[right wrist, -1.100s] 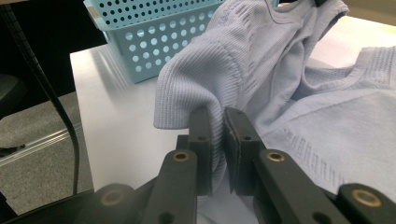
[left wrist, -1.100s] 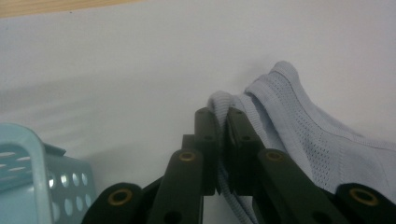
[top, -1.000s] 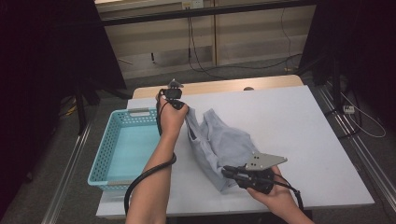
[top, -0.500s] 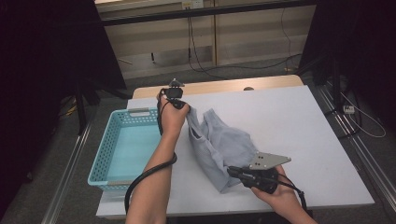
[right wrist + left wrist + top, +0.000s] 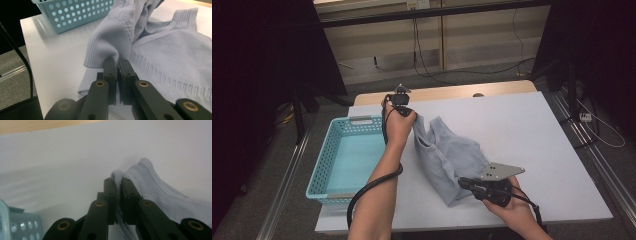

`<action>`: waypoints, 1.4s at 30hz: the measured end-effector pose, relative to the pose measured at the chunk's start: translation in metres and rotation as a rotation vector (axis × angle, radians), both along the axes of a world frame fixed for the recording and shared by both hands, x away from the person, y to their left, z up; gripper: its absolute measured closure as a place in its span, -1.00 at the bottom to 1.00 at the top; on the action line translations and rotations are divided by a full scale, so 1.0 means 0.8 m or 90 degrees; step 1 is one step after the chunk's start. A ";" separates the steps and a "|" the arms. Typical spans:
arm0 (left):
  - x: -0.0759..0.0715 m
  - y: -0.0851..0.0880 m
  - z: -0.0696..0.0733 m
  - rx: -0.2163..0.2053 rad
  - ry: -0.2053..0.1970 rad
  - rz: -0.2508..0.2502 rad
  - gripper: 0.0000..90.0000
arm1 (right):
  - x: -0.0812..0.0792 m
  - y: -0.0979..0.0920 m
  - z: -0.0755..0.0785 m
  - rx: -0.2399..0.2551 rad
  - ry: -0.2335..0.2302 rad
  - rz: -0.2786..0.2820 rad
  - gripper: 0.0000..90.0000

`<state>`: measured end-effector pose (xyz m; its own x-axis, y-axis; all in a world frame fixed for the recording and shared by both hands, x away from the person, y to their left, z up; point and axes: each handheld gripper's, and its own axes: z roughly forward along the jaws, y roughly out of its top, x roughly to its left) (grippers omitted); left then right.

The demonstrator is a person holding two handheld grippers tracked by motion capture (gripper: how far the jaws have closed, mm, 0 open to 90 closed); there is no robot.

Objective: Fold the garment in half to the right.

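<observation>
Lying rumpled on white table point(image 5: 532, 135): grey knit top point(image 5: 447, 155); dark room behind.

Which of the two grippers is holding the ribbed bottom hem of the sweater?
The right gripper, nearest the table's front edge: it pinches the grey knit sweater's ribbed hem. The left gripper, beside the blue basket, clamps a rolled edge at the far end.

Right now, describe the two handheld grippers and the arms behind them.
The left gripper and right gripper are black, with flat jaws on brass-pinned linkages. Each carries a grey three-cornered plate and trails a black cable. The forearms are bare, with no sleeves in view.
</observation>
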<state>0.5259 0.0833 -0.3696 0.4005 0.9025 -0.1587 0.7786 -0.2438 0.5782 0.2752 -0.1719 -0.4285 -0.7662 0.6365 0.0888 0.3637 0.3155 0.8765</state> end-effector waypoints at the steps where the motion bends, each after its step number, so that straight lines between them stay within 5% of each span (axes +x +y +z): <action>1: 0.000 0.000 0.000 -0.001 0.000 0.000 0.86 | -0.001 0.000 -0.001 -0.002 0.000 0.000 0.93; 16: 0.003 -0.005 0.006 -0.013 -0.015 -0.010 0.78 | 0.004 -0.017 -0.001 -0.027 0.004 -0.032 0.93; 24: 0.001 0.001 0.012 -0.031 -0.044 -0.019 0.51 | 0.007 -0.028 -0.009 -0.035 0.027 -0.062 0.93; 28: -0.002 0.007 0.017 -0.026 -0.065 -0.025 0.21 | 0.006 -0.031 -0.011 -0.039 0.034 -0.073 0.93; 42: -0.020 0.012 -0.009 -0.022 -0.062 -0.042 -0.20 | 0.011 -0.050 -0.016 -0.014 0.054 -0.112 0.92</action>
<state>0.5095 0.0926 -0.3767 0.4741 0.8681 -0.1474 0.7015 -0.2712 0.6591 0.2842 -0.2120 -0.4411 -0.6333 0.7625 0.1325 0.4870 0.2595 0.8340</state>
